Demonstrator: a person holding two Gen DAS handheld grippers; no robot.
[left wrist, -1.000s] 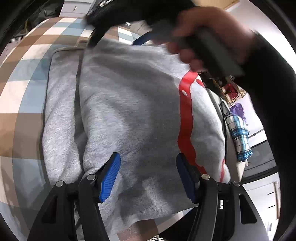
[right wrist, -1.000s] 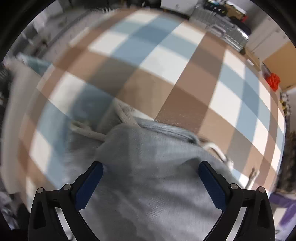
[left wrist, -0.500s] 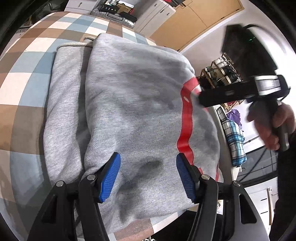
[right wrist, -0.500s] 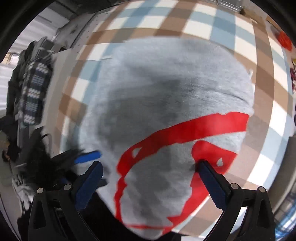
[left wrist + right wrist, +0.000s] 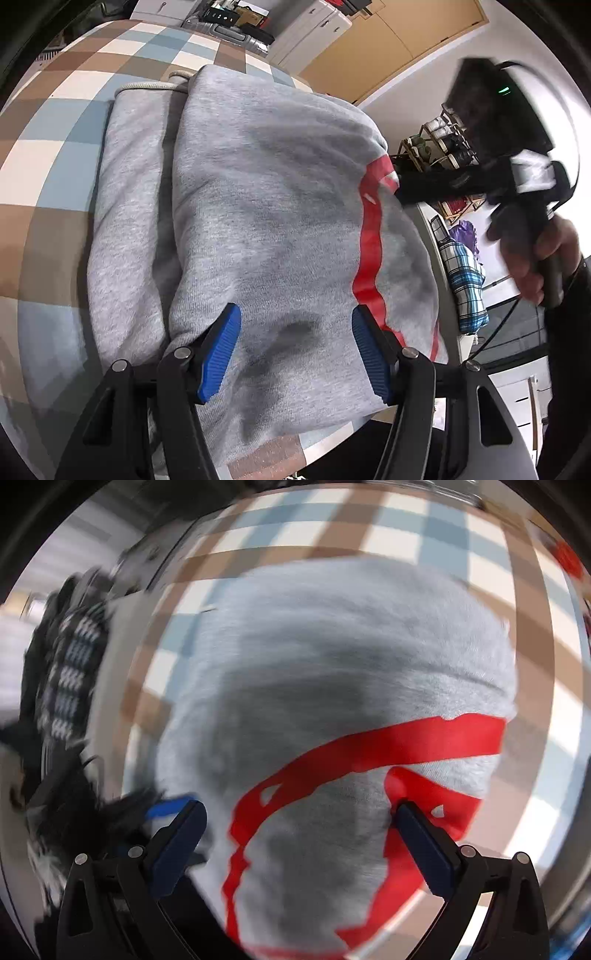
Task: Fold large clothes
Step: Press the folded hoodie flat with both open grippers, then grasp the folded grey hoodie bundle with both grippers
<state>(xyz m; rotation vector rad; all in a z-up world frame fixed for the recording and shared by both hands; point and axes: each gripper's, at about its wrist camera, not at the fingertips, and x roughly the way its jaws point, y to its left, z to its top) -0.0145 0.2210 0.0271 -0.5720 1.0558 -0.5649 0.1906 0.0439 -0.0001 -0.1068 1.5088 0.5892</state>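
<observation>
Now folded grey hoodie on checked cloth, left tongs apart.

grey red-printed sweatshirt, brown-blue checked cloth

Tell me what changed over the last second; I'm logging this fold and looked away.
The right hand-held gripper swung from the sweatshirt's far drawstring end, over the checked cloth, to its near edge with the red print. In the left view, the hand carrying it pulled away to the right. Nothing was gripped or released. The left hand-held gripper kept its place, jaws apart, and the folded sweatshirt lay unchanged.
</observation>
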